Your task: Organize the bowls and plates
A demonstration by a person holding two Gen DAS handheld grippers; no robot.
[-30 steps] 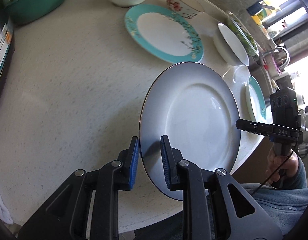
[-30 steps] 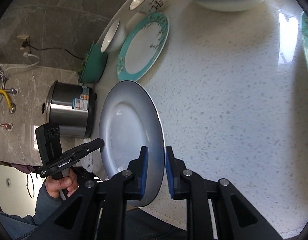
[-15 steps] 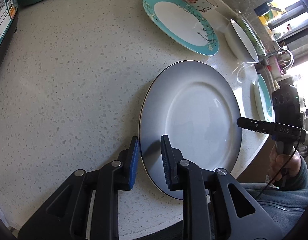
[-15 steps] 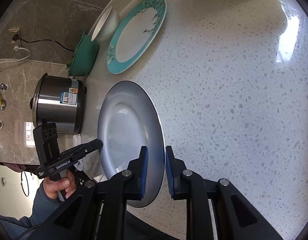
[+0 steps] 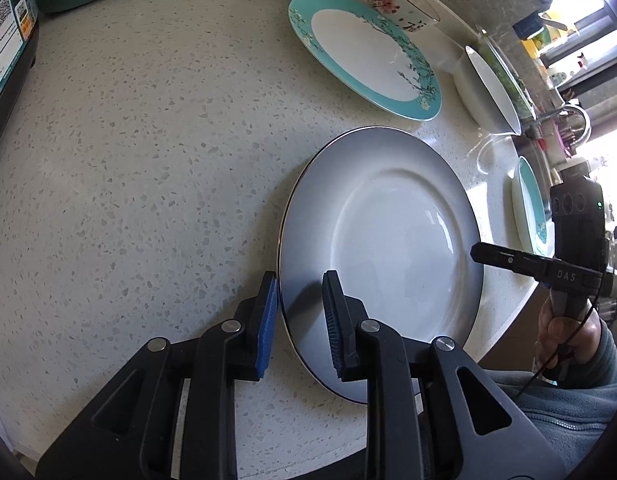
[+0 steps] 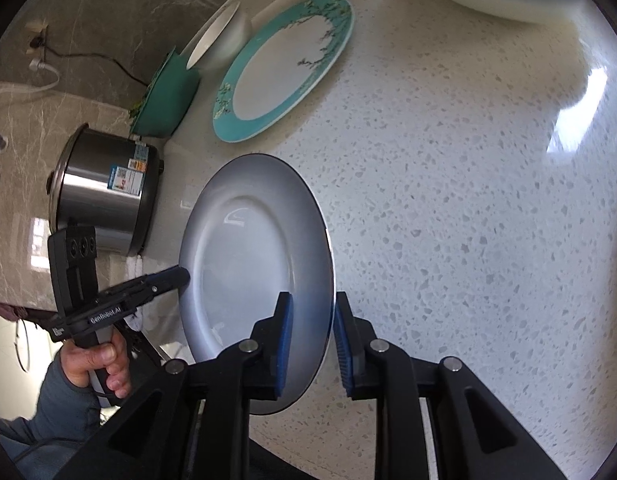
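A white plate with a grey rim (image 5: 388, 248) lies near the front edge of the speckled counter (image 5: 148, 160). My left gripper (image 5: 298, 280) is shut on its near rim, one blue pad outside the edge and one over the plate. In the right wrist view the same plate (image 6: 248, 264) has its rim between the pads of my right gripper (image 6: 312, 300). Those jaws are opening slightly, with the pads still against the rim. Each gripper shows in the other's view at the opposite rim, the right gripper (image 5: 480, 250) and the left gripper (image 6: 176, 276), each in a hand.
A teal-rimmed plate (image 5: 364, 48) lies behind, with a floral cup (image 5: 400, 4) and white bowls (image 5: 488, 84) nearby. A green bowl (image 6: 168, 96) and a steel cooker (image 6: 104, 188) stand at the left. A second teal plate (image 5: 530, 208) sits near the counter's right edge.
The plate, held by both grippers, came down from a raised tilt to lie flat on the counter. The right gripper rolled a little and its pads stand slightly wider.
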